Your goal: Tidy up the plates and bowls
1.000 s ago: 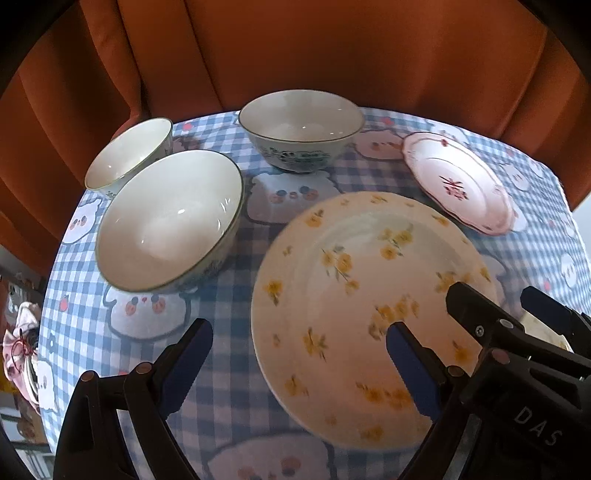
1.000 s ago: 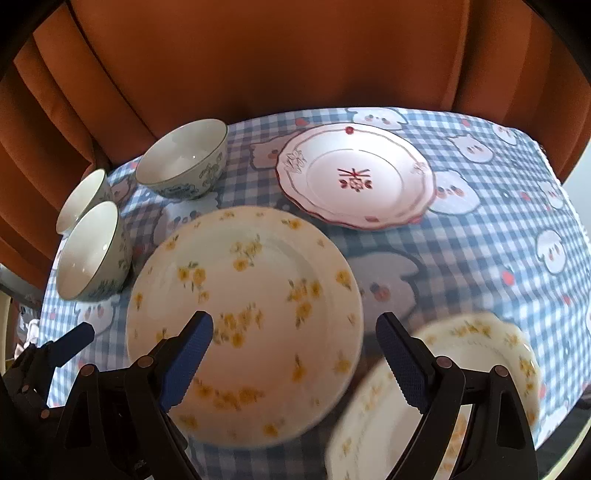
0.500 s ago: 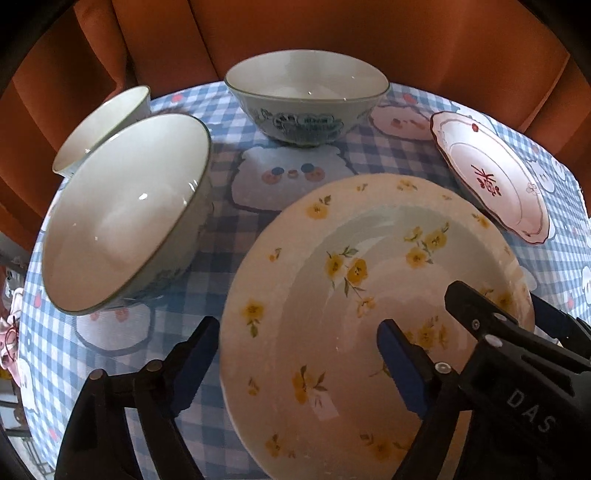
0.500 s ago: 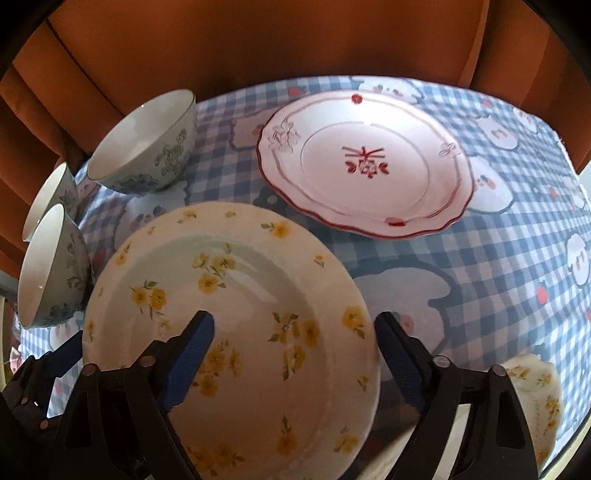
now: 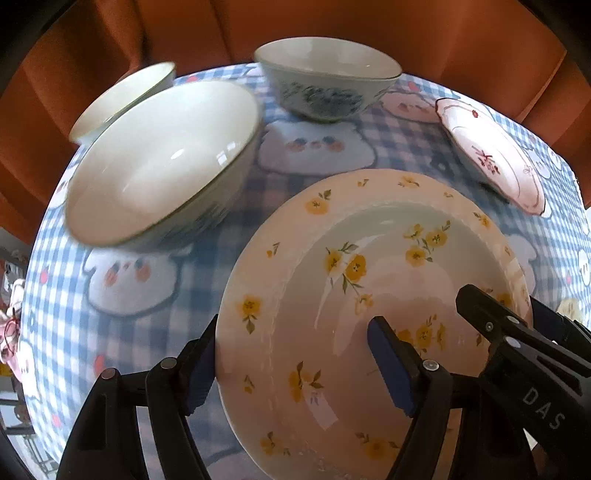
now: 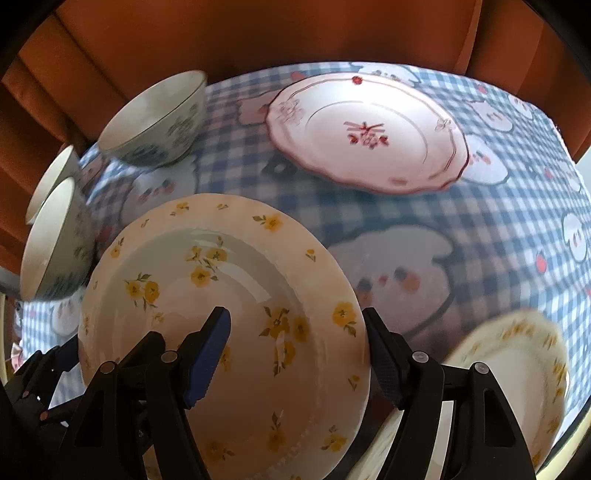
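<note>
Left wrist view shows the left gripper (image 5: 295, 365) straddling the left rim of the yellow-flowered plate (image 5: 343, 288): one blue pad sits outside the rim, half hidden behind it, and the other hangs over the plate's well. Its jaws have just been closing with the rim between them, and the pads do not yet press on the plate. At the right edge of that view the right gripper (image 5: 517, 325) reaches over the plate's right side. From the right wrist view, the right gripper (image 6: 295, 354) frames the right rim in the same way, one pad above the well and one outside the edge; its jaws too have just been closing, and a gap shows on both sides of the rim. The plate lies at the near middle of the blue checked tablecloth (image 6: 498, 236).

To the near right, blurred, a second yellow-flowered plate (image 6: 517, 354) lies at the table's edge. Left of the main plate stands a large white bowl (image 5: 162, 162), with a smaller bowl (image 5: 122, 99) just behind it at the far left. Farther back, near the middle, stands a bowl with a green pattern (image 5: 325, 81). At the far right lies a pink plate with a red rim (image 6: 369, 133), well apart from the bowls. Beyond the table hangs an orange curtain (image 6: 295, 33).
</note>
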`<state>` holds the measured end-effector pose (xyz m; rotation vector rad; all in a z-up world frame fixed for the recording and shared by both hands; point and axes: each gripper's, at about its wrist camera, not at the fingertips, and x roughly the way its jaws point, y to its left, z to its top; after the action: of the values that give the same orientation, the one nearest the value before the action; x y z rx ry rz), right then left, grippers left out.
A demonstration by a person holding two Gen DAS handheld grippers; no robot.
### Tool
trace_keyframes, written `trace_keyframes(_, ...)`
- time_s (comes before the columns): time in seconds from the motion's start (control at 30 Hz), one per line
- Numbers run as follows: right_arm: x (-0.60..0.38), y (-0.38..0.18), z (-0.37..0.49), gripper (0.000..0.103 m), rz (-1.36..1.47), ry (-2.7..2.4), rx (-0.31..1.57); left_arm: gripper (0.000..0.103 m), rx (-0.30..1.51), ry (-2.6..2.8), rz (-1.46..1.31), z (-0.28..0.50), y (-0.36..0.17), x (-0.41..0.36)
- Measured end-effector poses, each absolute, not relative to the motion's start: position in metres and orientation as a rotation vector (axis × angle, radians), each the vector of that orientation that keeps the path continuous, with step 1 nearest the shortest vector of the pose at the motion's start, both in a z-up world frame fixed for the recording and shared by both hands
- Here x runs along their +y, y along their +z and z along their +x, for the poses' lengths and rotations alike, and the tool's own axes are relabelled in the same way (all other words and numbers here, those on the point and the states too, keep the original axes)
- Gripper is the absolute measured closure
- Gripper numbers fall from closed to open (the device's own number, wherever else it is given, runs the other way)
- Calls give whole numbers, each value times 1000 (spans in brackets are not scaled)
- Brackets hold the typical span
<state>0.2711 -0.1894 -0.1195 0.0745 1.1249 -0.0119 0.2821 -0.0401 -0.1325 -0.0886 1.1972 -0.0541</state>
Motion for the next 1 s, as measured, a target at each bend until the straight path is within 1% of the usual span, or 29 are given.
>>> trace_keyframes(0.23,-164,-122,236,29,76,40,1158,25,1224,-37,-87,261,-142,-17)
trace_keyframes(0.47,-150,-124,205,39,60,72,1172,25,1230,-56,-76,236,-142,15)
trace_keyframes(0.57,-148,-126,200,43,17,72,1151,32,1212,-33,-110,230,-140,22)
trace_keyframes(0.67,-146,-128,197,45,-18,87,1134,31,1200,-33,-111,221,-138,19)
trace_keyframes(0.77,-146,-133,199,44,-18,71,1143,27,1194,-37,-100,224,-141,24)
trace_keyframes(0.83,-144,-133,201,42,-11,60,1133,27,1187,-28,-101,212,-137,16)
trace_keyframes(1.0,-143,-132,204,41,-5,56,1151,29,1196,-38,-79,208,-129,5)
